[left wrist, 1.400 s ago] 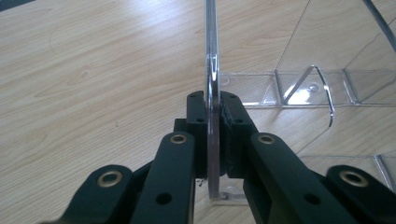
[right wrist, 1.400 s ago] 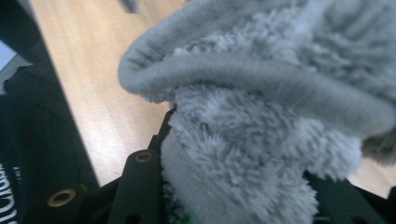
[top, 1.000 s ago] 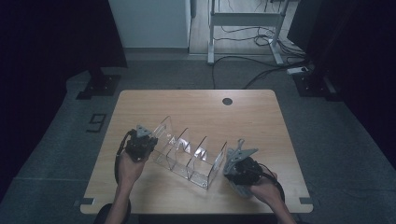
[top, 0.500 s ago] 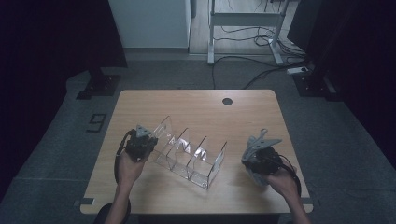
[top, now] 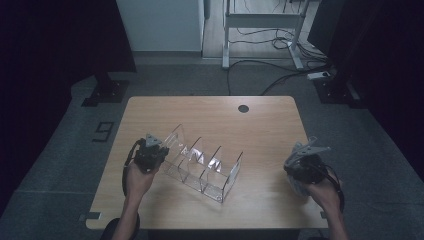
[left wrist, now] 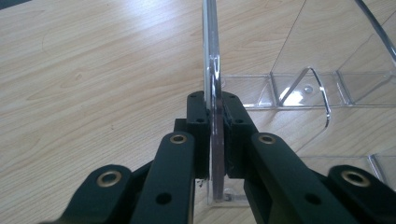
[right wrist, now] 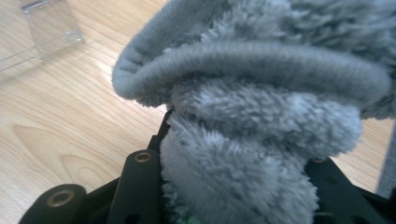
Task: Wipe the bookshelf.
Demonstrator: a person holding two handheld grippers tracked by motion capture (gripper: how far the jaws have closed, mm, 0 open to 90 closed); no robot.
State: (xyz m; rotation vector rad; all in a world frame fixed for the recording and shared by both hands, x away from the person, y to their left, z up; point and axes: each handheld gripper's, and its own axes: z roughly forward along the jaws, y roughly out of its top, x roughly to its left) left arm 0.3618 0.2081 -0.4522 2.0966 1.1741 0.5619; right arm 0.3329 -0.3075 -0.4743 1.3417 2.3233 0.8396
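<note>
**A:** Where is the rack, and what have you got on it?

**B:** The clear acrylic organizer lies slantwise on the wooden table, a little to the left of its middle. My left gripper is clamped on its end wall; in the left gripper view the two black jaws press flat on either side of the clear pane, with no gap. That hand is there to steady the rack.

**A:** And the other hand?

**B:** My right gripper is near the table's right edge, well apart from the organizer. It is gripping a grey fluffy cloth, which is bunched up between the jaws and bulges over them in the right gripper view. The cloth is not touching the acrylic.

**A:** So which step is this?

**B:** I judge it a pause in wiping the rack: it is held fast and the cloth is off to the side. Whether the wiping is finished or only between strokes I cannot tell.

**A:** What does the next move call for?

**B:** If more wiping is due, I carry the cloth across to the dividers and press lightly, because the thin panes could flex or the rack could skid. My left grip has to hold firm against that push.
</note>
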